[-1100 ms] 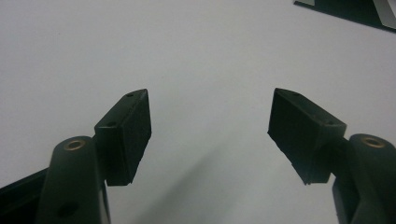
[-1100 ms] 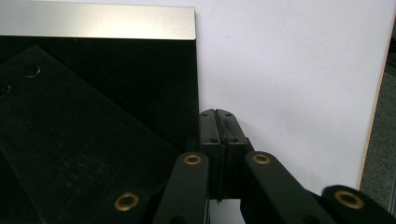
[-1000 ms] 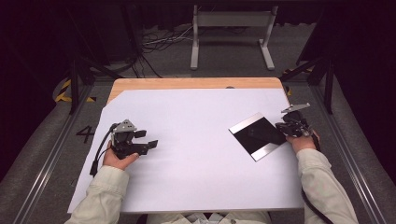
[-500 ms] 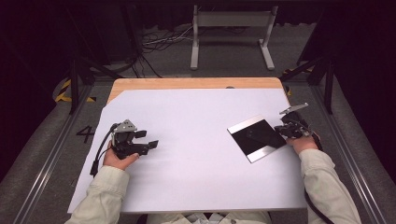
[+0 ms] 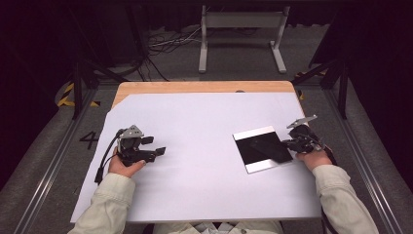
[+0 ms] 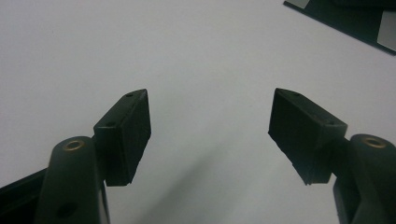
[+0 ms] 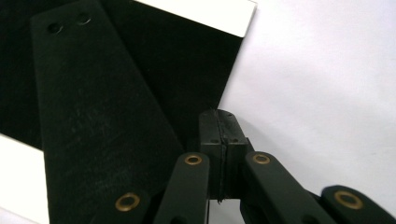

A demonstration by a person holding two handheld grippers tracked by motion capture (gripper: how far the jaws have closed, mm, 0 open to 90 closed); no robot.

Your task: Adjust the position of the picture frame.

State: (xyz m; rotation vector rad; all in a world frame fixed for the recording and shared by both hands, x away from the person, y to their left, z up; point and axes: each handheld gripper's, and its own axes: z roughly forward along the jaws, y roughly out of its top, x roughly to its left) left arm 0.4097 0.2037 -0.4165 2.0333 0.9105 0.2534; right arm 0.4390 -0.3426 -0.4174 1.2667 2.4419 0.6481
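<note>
A flat black board point(image 5: 249, 144) with a white band at each end lies on the white sheet point(image 5: 204, 122), right of the middle. My right gripper point(image 5: 286, 144) is at its right edge, jaws pressed together with nothing visible between them. Up close, my right gripper point(image 7: 219, 126) sits just off the board point(image 7: 187, 60), at its corner. A long tapered black strip point(image 7: 88, 107) with two holes stretches across the board beside it. My left gripper point(image 5: 156, 145) rests on the sheet at the left, open. Between the fingers of my left gripper point(image 6: 210, 126) is only bare sheet, and the board's corner point(image 6: 345, 18) shows far off.
The sheet covers a wooden table whose back edge point(image 5: 195, 87) stays uncovered. Behind the table a metal stand point(image 5: 241, 22) and cables lie on the floor. Dark frame rails run along both sides.
My right hand has shifted left and slightly toward the person, and the black board has slid and turned with it. The left hand has stayed put.
</note>
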